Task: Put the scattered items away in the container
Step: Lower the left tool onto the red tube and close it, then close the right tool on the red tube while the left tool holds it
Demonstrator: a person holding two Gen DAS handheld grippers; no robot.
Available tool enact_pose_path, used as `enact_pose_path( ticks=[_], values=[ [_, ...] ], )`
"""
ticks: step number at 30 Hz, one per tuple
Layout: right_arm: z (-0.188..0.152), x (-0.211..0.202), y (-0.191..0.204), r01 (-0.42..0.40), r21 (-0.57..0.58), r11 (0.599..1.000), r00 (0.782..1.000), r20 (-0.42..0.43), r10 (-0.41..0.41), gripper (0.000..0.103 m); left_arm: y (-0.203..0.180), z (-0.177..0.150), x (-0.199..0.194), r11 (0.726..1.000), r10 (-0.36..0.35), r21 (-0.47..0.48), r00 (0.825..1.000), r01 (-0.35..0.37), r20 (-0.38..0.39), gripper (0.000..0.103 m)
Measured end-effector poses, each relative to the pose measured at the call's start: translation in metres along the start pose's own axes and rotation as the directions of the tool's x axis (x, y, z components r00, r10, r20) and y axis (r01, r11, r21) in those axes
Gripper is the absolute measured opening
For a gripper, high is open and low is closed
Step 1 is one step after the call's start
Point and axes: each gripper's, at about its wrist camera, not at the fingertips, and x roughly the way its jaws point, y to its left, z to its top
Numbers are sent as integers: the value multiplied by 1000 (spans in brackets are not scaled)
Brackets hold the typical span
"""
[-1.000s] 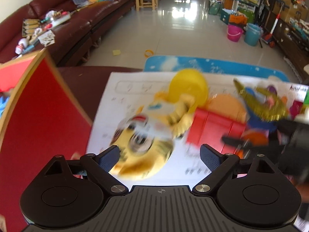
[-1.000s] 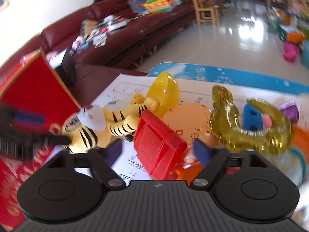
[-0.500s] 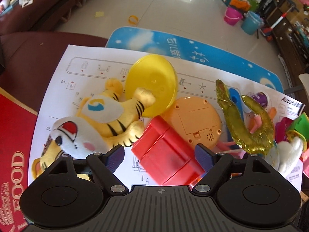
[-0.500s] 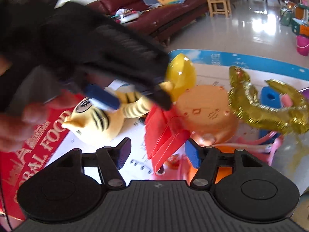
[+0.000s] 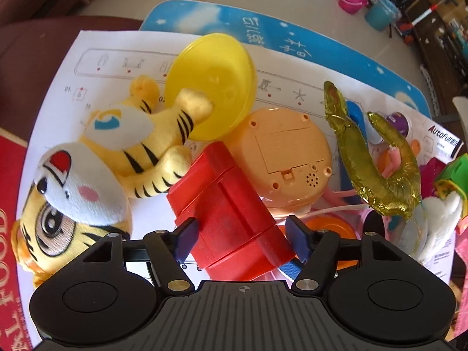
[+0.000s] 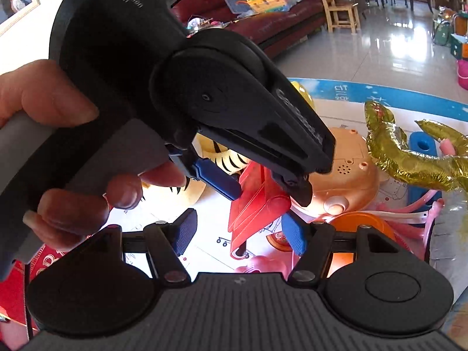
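A red plastic box (image 5: 228, 204) lies on a white instruction sheet (image 5: 58, 82), leaning on an orange round toy (image 5: 286, 152). My left gripper (image 5: 241, 241) points steeply down with a finger on each side of the box. Its jaws are closing, and the pads stand close to the box's sides without clearly pressing. In the right wrist view the left gripper (image 6: 269, 190), held by a hand (image 6: 44, 108), straddles the red box (image 6: 257, 204). My right gripper (image 6: 239, 237) hovers open just in front, holding nothing. A red container marked FOOD (image 5: 8, 234) lies at the left.
A tiger plush (image 5: 96, 175) lies left of the box, its paw in a yellow plastic dish (image 5: 213, 87). A gold foil balloon (image 5: 374, 169), pink and orange toys (image 6: 365, 222) and a white plush (image 5: 438, 219) crowd the right. A blue mat (image 5: 204, 20) lies underneath.
My left gripper swung from over the tiger plush to the red box, dropped and tipped downward, and its jaws narrowed. It now fills the upper left of the right wrist view.
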Motion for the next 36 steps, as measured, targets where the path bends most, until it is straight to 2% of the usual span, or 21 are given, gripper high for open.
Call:
enact_pose_path(
  ticks=[1, 3, 5, 8, 12, 20, 24, 27, 28, 30, 32, 36],
  values=[
    [-1, 0, 0, -1, -1, 1000, 1000, 2, 1, 69, 1, -1, 0, 1000, -4, 2, 1000, 4, -3, 68],
    [-3, -1, -1, -4, 4, 1000, 1000, 1, 4, 69, 5, -3, -1, 1000, -9, 6, 1000, 9, -7, 65],
    [-3, -2, -1, -3, 9, 1000, 1000, 5, 3, 69, 11, -6, 0, 1000, -19, -4, 1000, 19, -15, 54],
    [-4, -1, 1, 5, 24, 1000, 1000, -4, -4, 69, 20, -11, -2, 998, -54, -38, 998, 54, -11, 50],
    [-7, 1, 4, 16, 37, 999, 1000, -26, -15, 63, 24, -23, -6, 998, -62, -26, 998, 61, -19, 48],
    [-23, -12, 26, -49, 40, 998, 997, -54, 51, 63, 36, -56, -17, 996, -88, 9, 996, 88, 0, 42],
    [-27, -23, 40, -109, -29, 994, 993, -52, 107, 62, 45, -78, -23, 994, -106, 8, 994, 106, 1, 39],
    [-36, -24, 56, -125, -84, 989, 990, -74, 119, 60, 59, -89, -20, 994, -106, -40, 994, 106, -9, 28],
    [-38, -22, 61, -124, -92, 988, 990, -84, 116, 59, 64, -91, -18, 996, -77, -51, 997, 76, -8, 21],
    [-40, -24, 61, -105, -101, 989, 992, -74, 98, 62, 72, -96, -13, 998, -27, -62, 1000, 26, -15, 25],
    [-47, -27, 59, -90, -75, 993, 994, -73, 85, 65, 78, -103, -11, 996, -54, -75, 998, 52, -25, 19],
    [-47, -36, 41, 9, 3, 1000, 996, -86, -9, 68, 64, -113, -17, 1000, -21, 15, 999, 20, 39, 21]
  ],
)
